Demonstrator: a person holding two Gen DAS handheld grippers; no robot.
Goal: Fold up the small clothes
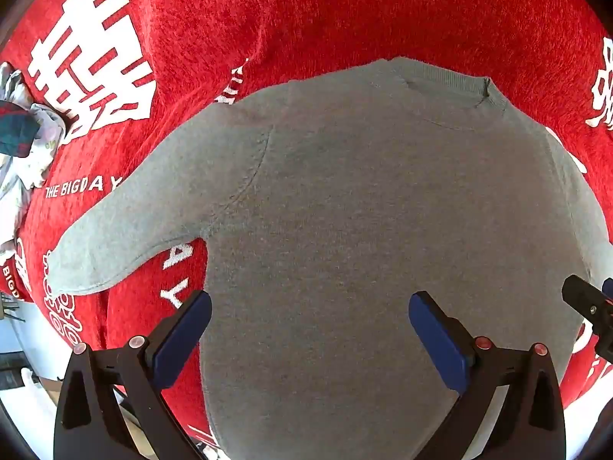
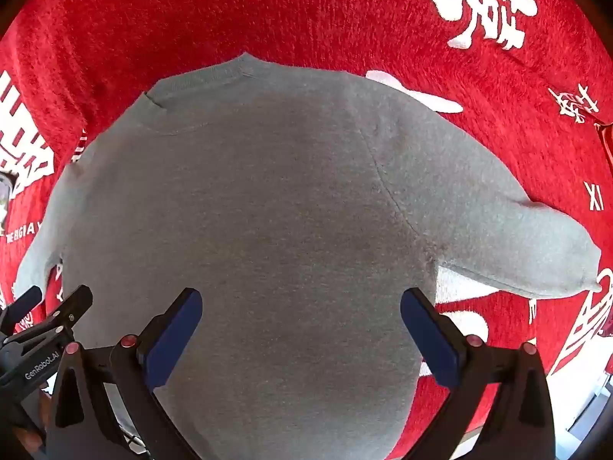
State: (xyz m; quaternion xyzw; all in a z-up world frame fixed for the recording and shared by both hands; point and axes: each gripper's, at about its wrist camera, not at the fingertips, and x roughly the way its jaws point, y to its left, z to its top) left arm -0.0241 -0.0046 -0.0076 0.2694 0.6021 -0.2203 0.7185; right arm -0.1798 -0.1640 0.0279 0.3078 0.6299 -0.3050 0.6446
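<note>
Red printed cloth [image 1: 345, 11] under flat grey sweater [image 1: 345, 230]

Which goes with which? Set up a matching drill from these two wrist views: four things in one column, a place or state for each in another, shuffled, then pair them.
Things:
1. small grey knit sweater
2. red fuzzy cloth with white lettering
3. left claw
4. crumpled pale clothes pile

Places or states:
A. wide open, holding nothing
B. under the sweater
C. spread flat, sleeves out to both sides
D. at the cloth's far left edge

Pairs: 1-C, 2-B, 3-A, 4-D
</note>
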